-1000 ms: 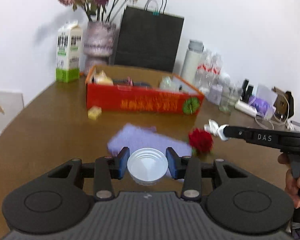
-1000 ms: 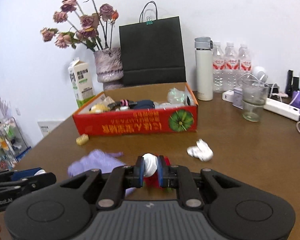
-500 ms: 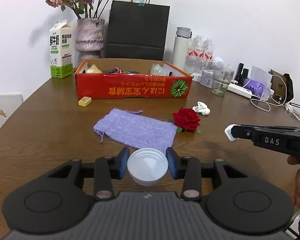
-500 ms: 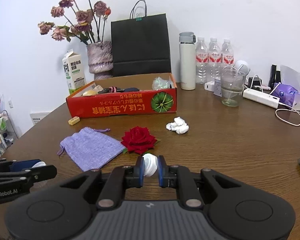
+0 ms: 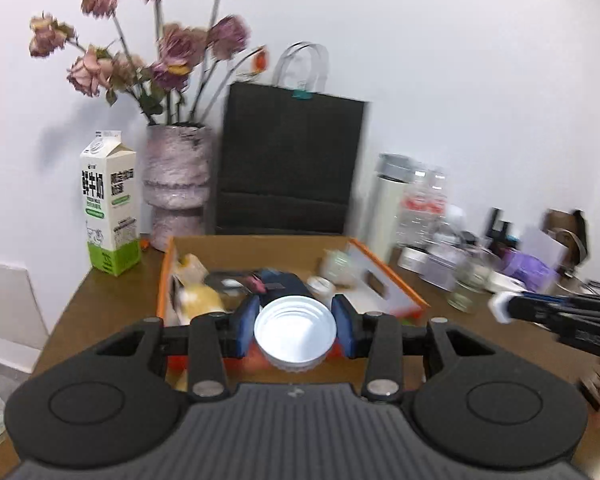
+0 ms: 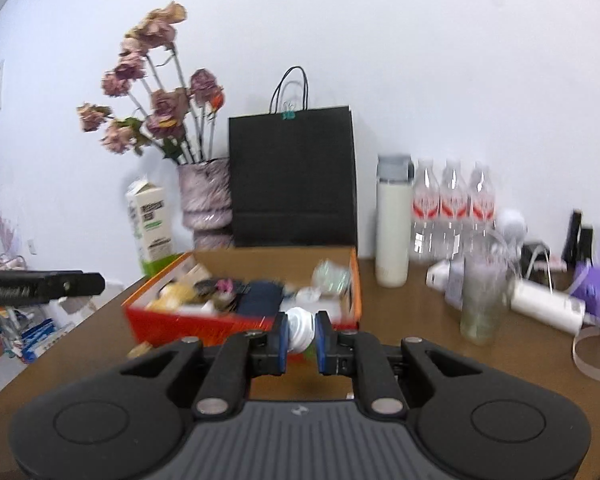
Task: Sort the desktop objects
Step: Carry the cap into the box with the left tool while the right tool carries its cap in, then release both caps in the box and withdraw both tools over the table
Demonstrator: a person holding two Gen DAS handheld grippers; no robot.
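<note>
My left gripper is shut on a white round lid, open side towards the camera, held above the near wall of the red cardboard box. My right gripper is shut on a small white cap, held edge-on just in front of the same box. The box holds several small items, among them a dark blue pouch and a yellow object. The right gripper's tip also shows at the right of the left wrist view.
Behind the box stand a milk carton, a vase of dried flowers, a black paper bag, a white flask and water bottles. A glass, cables and purple items lie at the right.
Both grippers have moved forward and up towards the red box, still holding their caps. The purple cloth, red rose and crumpled tissue have dropped out of view.
</note>
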